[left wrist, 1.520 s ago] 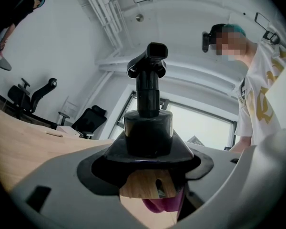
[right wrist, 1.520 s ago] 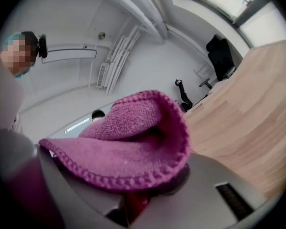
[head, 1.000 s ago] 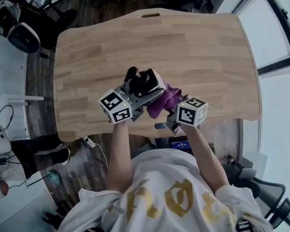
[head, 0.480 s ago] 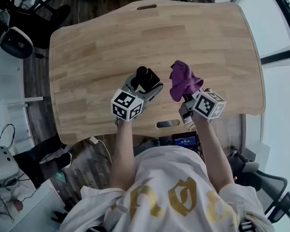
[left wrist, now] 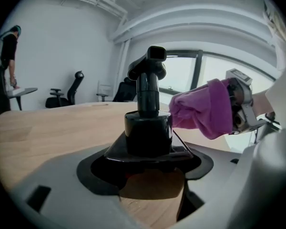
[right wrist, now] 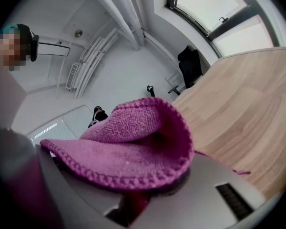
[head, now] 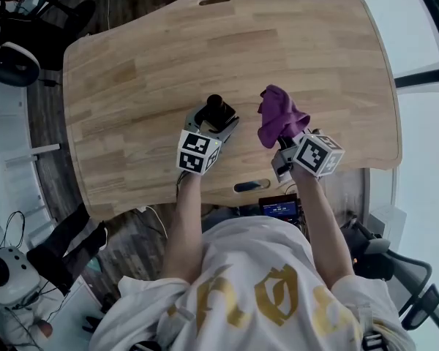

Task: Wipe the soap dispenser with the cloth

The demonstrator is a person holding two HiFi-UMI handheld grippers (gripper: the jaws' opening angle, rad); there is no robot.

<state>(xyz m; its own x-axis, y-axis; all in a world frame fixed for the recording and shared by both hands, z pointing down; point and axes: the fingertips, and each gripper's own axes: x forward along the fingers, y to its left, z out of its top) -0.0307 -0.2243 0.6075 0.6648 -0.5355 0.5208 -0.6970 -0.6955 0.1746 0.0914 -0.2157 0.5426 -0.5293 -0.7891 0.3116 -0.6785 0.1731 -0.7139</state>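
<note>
Dispenser gripped, cloth raised beside it, ready for a wiping stroke.

At the near left, my left gripper (head: 214,123) has its jaws pressed on the lower body of the black plastic soap dispenser (left wrist: 148,128), which is upright with its pump head on top, over the pale wooden table (head: 132,72). At the near right, my right gripper (head: 284,143) pinches the bunched purple knitted cloth (right wrist: 133,147), and the loose part rises beyond the jaws. The cloth is just to the right of the dispenser; I cannot tell if it touches. I judge the wiping step is in hand. The next move calls for bringing the cloth left onto the body and neck, with a firm left grip so that the dispenser does not tip.
</note>
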